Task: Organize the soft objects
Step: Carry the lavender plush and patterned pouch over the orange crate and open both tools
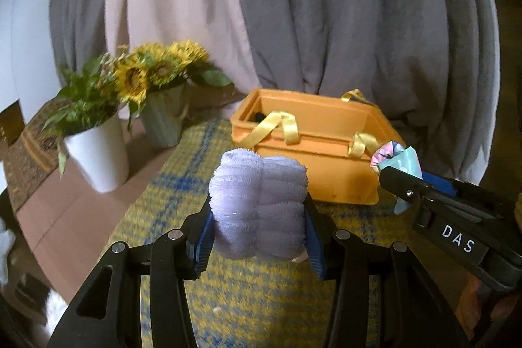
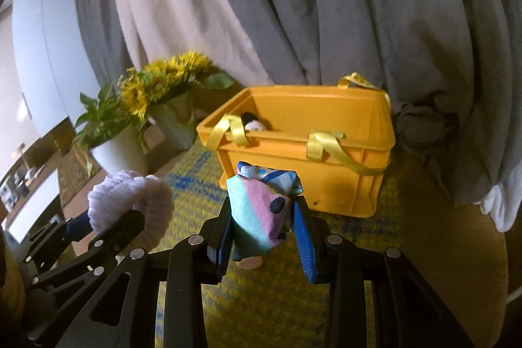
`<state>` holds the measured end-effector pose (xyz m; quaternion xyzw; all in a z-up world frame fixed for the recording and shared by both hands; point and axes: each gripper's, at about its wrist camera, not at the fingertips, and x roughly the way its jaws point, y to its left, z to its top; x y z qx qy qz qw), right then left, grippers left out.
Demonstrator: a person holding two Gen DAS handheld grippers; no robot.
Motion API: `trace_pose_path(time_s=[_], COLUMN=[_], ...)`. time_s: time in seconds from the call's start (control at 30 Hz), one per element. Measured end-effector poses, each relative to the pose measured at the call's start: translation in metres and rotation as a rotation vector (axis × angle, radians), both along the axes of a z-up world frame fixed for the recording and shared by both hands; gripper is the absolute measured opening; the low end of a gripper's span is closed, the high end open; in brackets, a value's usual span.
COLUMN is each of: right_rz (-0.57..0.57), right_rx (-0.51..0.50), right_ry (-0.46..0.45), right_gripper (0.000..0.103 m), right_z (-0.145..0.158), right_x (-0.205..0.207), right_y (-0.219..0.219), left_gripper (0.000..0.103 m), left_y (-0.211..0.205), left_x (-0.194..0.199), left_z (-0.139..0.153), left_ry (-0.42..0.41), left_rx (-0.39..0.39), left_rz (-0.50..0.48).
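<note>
The left tool [image 1: 259, 229] has its two blue pads pressed in against a folded lilac towel [image 1: 259, 207], squeezing the plush bundle at its sides so that the folds stay together while it is carried. The right tool [image 2: 262, 224] is closed in the same way on a small bundle of patterned cloth [image 2: 261, 211], pink and pale green with dark dots, pinched low so that most of it bulges up above the pads. Both bundles are held off the yellow and blue checked mat [image 1: 182, 185], on the near side of the orange crate [image 2: 300, 152], with the towel further from the crate's right end than the cloth. Judging from the task, the crate is where the soft things are meant to go, and both are brought up to its front wall for dropping in; neither is over the opening yet.

The crate has yellow ribbon handles [image 2: 233, 124] draped over its rim, and these may get in the way of a drop. Inside, near its left corner, something dark and white [image 2: 253, 123] shows just above the rim; what it is cannot be made out. The rest of the crate's inside is hidden by the front wall. Left of the crate stand a white pot of greenery [image 1: 98, 155] and a vase of sunflowers [image 1: 153, 74], somewhat blurred. Behind the crate hang grey and pink curtains [image 1: 293, 5], and the counter under the mat is mostly covered. A pale scrap shows under each bundle, too small to identify.
</note>
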<state>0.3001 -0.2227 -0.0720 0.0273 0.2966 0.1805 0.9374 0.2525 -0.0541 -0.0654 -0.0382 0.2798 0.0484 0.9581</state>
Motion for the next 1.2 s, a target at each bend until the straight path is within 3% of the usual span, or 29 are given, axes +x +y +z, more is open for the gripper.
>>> trace_pose_path(time_s=[0.27, 0.63, 1.2], right_rz=[-0.129, -0.225, -0.285], right_rx=[0.028, 0.027, 0.019], right_ry=[-0.052, -0.111, -0.172], right_gripper=[0.036, 0.036, 0.036], right_z=[0.019, 0.038, 0.061], right_x=[-0.011, -0.017, 0.031], right_y=[0.014, 0.025, 0.013], left_gripper=[0.047, 0.047, 0.047], left_y=[0.016, 0.027, 0.011], left_x=[0.008, 0.023, 0.088], left_z=[0.018, 0.038, 0.055], left_ry=[-0.055, -0.116, -0.176], left_rx=[0.015, 0.007, 0.020], left_rz=[-0.122, -0.217, -0.309])
